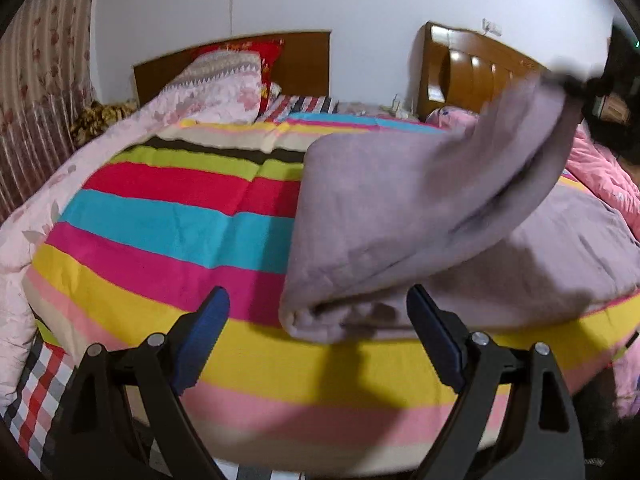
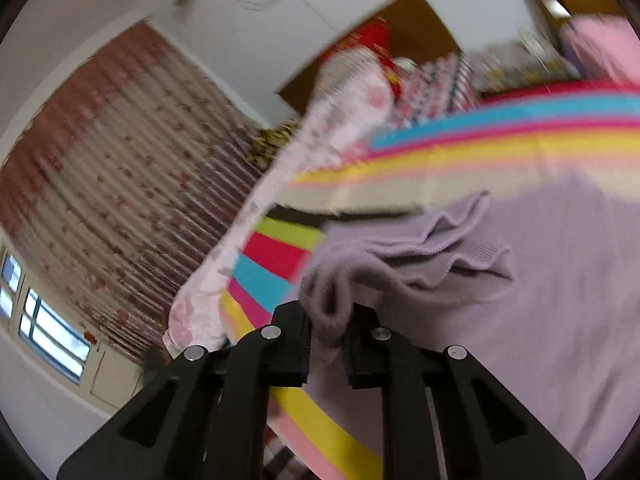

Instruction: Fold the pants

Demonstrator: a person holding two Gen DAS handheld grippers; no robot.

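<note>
The lilac-grey pants [image 1: 420,216] lie on the striped bedspread [image 1: 160,232], with one end lifted up to the upper right. My left gripper [image 1: 316,312] is open and empty, its jaws on either side of the pants' near folded corner. My right gripper [image 2: 328,320] is shut on the bunched hem of the pants [image 2: 400,256] and holds it above the bed. In the left wrist view the right gripper [image 1: 592,92] shows blurred at the upper right, with the cloth hanging from it.
A pale pink floral quilt [image 1: 120,132] lies along the bed's left side. Wooden headboards [image 1: 472,72] and a red pillow [image 1: 256,48] stand at the far wall. A pink duvet [image 1: 600,176] lies at the right. A curtain [image 2: 120,184] and a window [image 2: 52,332] are on the left.
</note>
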